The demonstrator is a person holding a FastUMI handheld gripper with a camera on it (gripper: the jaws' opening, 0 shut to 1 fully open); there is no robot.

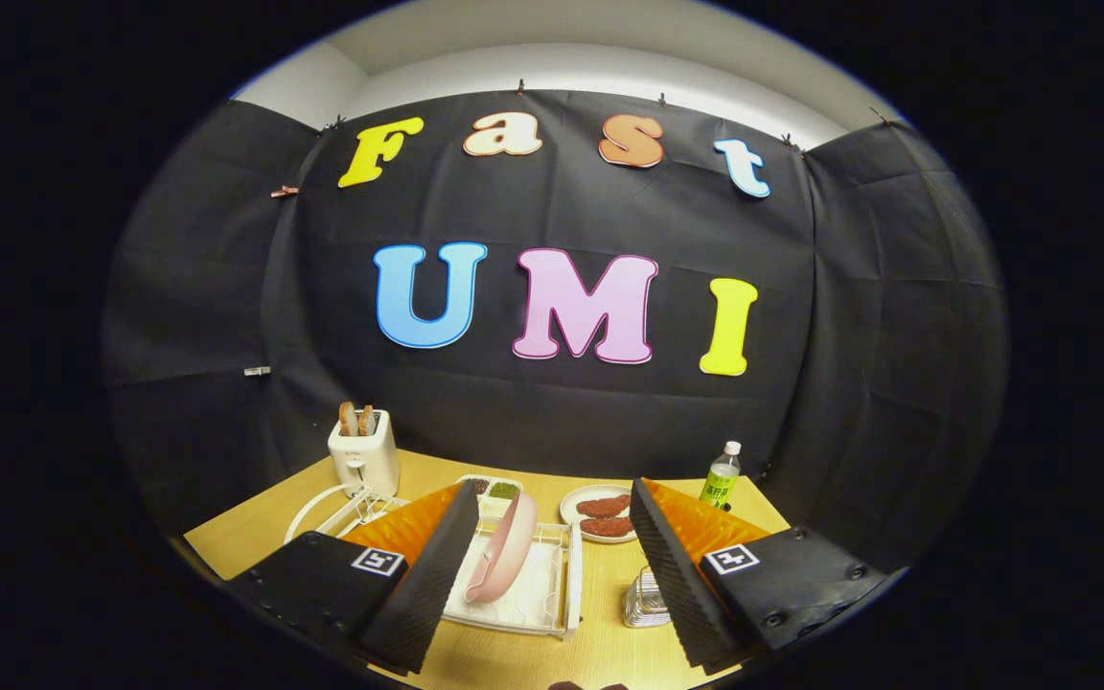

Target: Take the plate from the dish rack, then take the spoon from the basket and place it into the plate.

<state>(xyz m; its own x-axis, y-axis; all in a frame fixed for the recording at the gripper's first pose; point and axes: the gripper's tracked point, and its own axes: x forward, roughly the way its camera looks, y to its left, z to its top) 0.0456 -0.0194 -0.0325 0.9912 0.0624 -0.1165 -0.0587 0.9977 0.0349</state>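
Gripper: the black two-finger gripper with ribbed pads and orange backs [552,575] is held above the near edge of the light wooden table [600,642]. Its jaws stand wide apart and hold nothing.

Landmark: the white plastic dish rack [538,599] lies just ahead of the fingers, nearer the left one, and serves as the reference for everything below.

Plate: the pale pink round plate [504,556] stands on edge in the dish rack, tilted, between the fingers but close against the left pad [423,585]. Whether the two touch, I cannot tell.

Risk, grasp: I judge the plate off-centre in the gap. Closing from here could push the left finger into it first and tip it over in the rack, or drag the rack along the table.

Risk, slip: a thin smooth rim caught only at the tips may swing or slide out on lifting.

Basket: the small silvery ribbed container [646,602] to the right of the dish rack, partly behind the right pad [672,585], is probably the basket. The spoon cannot be made out in it.

Risk, basket: the right finger may knock it on the way down.

Behind the rack: a white divided dish with dark and green fillings [494,491]. To its right, a white plate with two brown patties [600,517].

Far left of the rack: a white toaster with two slices of bread [363,455], and a white wire stand [336,508] before it.

Far right: a clear plastic bottle with a green label [722,476]. A wide lift could sweep these.
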